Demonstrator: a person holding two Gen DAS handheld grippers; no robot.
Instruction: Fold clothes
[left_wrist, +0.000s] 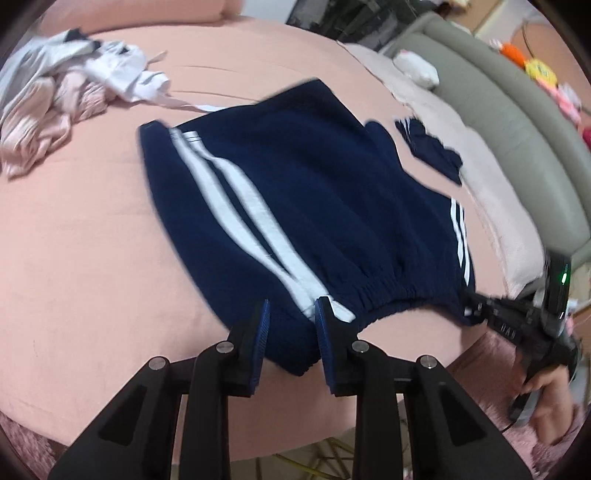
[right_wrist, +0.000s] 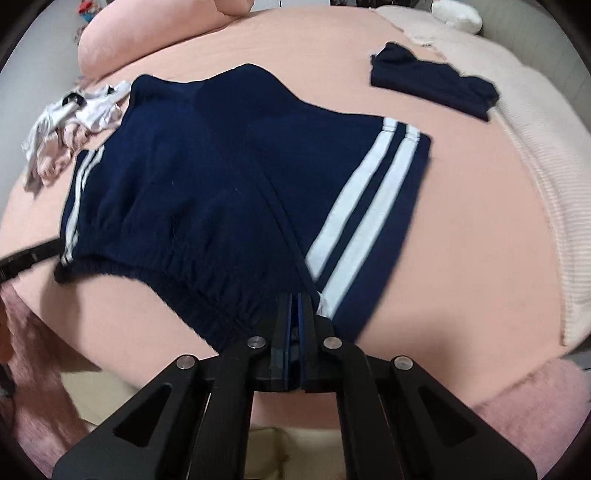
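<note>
1. Across both wrist views, a salmon-pink bedsheet (left_wrist: 92, 236) covers the bed; a paler pink ribbed blanket (right_wrist: 535, 155) lies along its far right side.
2. Navy blue knit shorts with white side stripes (left_wrist: 325, 206) lie spread flat mid-sheet, elastic waistband toward the cameras, leg hems pointing away.
3. Crumpled pile of white and pale pink clothes (left_wrist: 62, 99) sits at the far left of the sheet, just beside the shorts' left leg hem.
4. Small folded navy garment (right_wrist: 432, 83) lies on the far right, apart from the shorts, overlapping the blanket edge.
5. Left gripper (left_wrist: 291, 325): blue pads apart, straddling the waistband corner at the striped side; fabric sits between them, pads not pressed on it.
6. Right gripper (right_wrist: 294, 306): jaws pinched together on the waistband at the opposite striped corner, fabric clamped between.
7. White plush lump (right_wrist: 458, 14) rests at the top edge of the blanket.
</note>
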